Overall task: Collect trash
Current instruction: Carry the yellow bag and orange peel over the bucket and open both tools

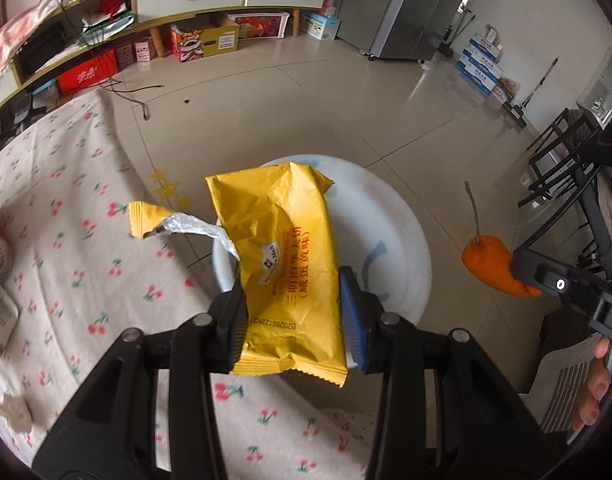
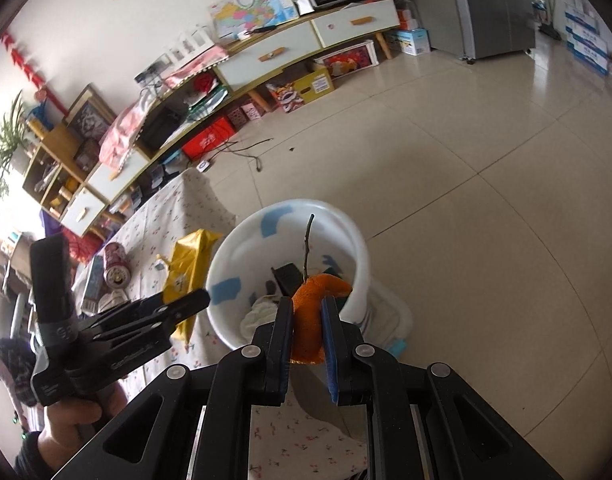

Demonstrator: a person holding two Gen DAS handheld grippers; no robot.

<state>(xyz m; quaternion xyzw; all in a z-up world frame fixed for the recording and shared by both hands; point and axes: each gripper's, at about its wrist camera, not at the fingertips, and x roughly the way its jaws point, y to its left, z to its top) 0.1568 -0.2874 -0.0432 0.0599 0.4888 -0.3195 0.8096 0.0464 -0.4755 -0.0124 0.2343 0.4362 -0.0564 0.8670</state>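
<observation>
My left gripper (image 1: 292, 312) is shut on a torn yellow snack wrapper (image 1: 282, 256) and holds it over the rim of a white trash bin (image 1: 409, 240) that stands on the floor beside the table. My right gripper (image 2: 307, 332) is shut on an orange peel with a stem (image 2: 309, 312) and holds it above the same white bin (image 2: 234, 252), which holds tissue and dark scraps. The peel also shows in the left wrist view (image 1: 493, 268), to the right of the bin. The wrapper also shows in the right wrist view (image 2: 190, 264).
A table with a cherry-print cloth (image 1: 66, 208) lies to the left of the bin. A red can (image 2: 116, 270) and a small box (image 2: 92, 284) stand on it, and a crumpled tissue (image 1: 16, 412) lies near its edge. Black chairs (image 1: 561, 168) stand at right.
</observation>
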